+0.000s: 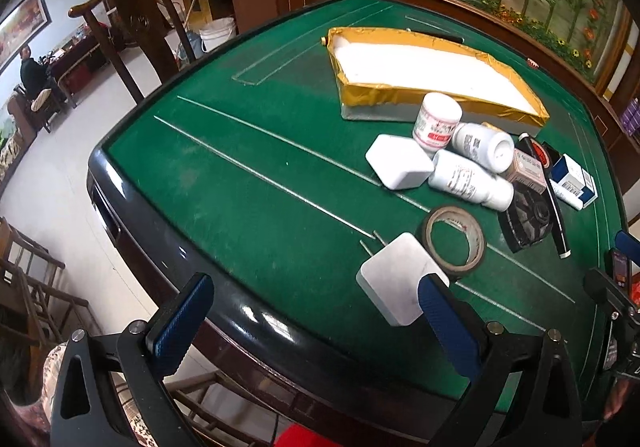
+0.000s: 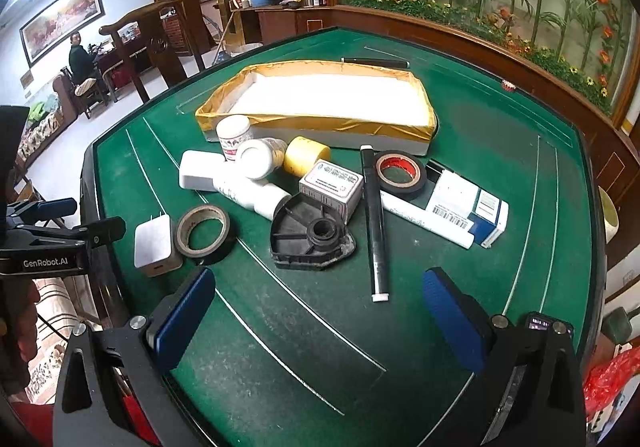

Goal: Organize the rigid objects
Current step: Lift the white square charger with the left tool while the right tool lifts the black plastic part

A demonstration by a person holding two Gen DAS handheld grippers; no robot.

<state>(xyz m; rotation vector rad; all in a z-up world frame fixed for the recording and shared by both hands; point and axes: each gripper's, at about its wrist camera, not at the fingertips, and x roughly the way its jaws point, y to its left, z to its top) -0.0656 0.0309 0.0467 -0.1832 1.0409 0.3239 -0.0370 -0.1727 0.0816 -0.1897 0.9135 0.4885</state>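
Blue-padded fingers point(image 1: 182, 321) of the left gripper point(image 1: 316, 321) stand spread wide w/ nothing between them, over the near edge of the green felt table point(image 1: 240, 151); the white square plug-in charger point(image 1: 400, 279) lies flat on the felt just beyond, and the right-hand pad overlaps its near corner in the left wrist view, contact not clear. Touching the charger's far side is a black roll of tape w/ a tan core point(image 1: 454, 243). Right gripper point(image 2: 320, 321) is likewise released, jaws wide apart, holding nothing, hovering over bare felt; the nearest items ahead are a black ribbed plastic part w/ a round hub point(image 2: 310, 237) and a long black marker w/ a white cap point(image 2: 374, 219), both well beyond the fingertips. Further back sits the pile: white pill bottles point(image 2: 260, 157), a white rounded block point(image 2: 196, 173), a yellow tape roll point(image 2: 304, 155), a small grey-white carton point(image 2: 332, 185), a black tape roll w/ red core point(image 2: 400, 173), a white-and-blue box point(image 2: 468, 207). Behind the pile is the gold-edged white tray point(image 2: 424, 127), empty inside; a white jar w/ red label point(image 2: 232, 135) stands against its front wall.
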